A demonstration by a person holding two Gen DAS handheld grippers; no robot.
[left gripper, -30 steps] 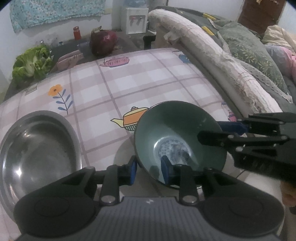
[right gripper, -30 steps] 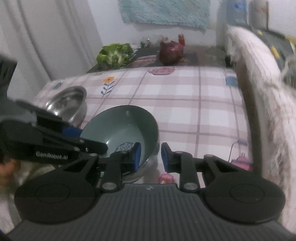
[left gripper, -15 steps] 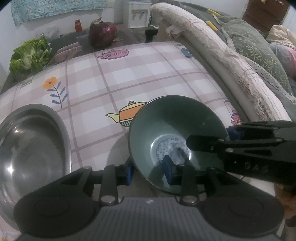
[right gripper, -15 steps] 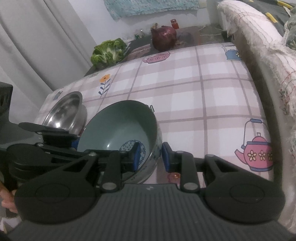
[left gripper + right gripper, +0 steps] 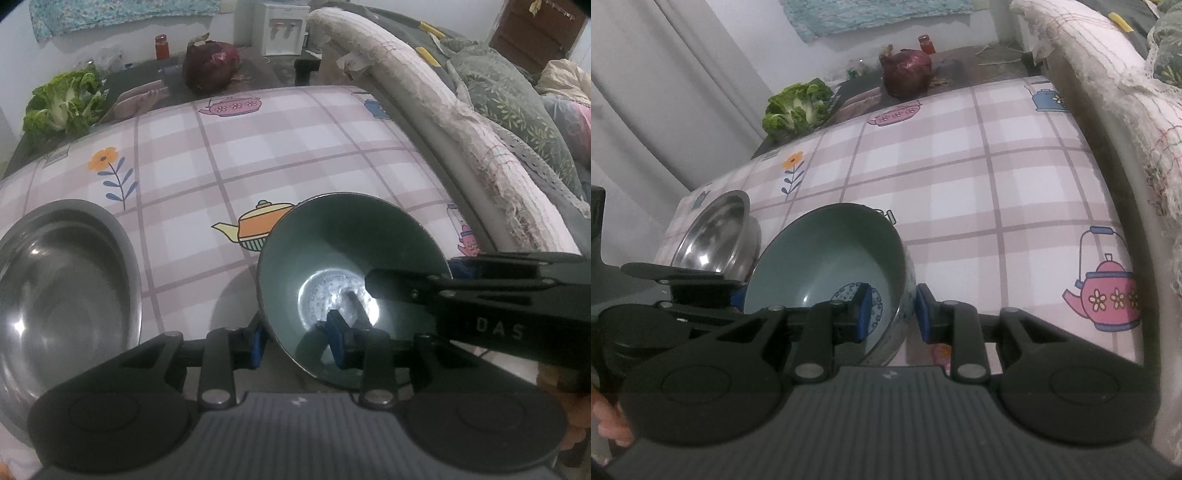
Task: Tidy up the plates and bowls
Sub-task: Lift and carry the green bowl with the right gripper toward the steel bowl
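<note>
A: Item one, left: steel bowl (image 5: 62, 295), nine o'clock, untouched.

B: Item two: green bowl (image 5: 351, 258), centre of table (image 5: 258, 155). Glazed, stiff, slippery, breakable.

A: Left gripper (image 5: 295, 338) had just widened, straddling the near rim loosely; right gripper (image 5: 891, 314) bracketed the three-o'clock rim. Pinch the rim.

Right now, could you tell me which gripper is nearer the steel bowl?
Left. The left gripper, whose jaws have just been opening, straddles the rim of the green bowl on the side facing the steel bowl; the right gripper is at the opposite rim, farther away.
</note>
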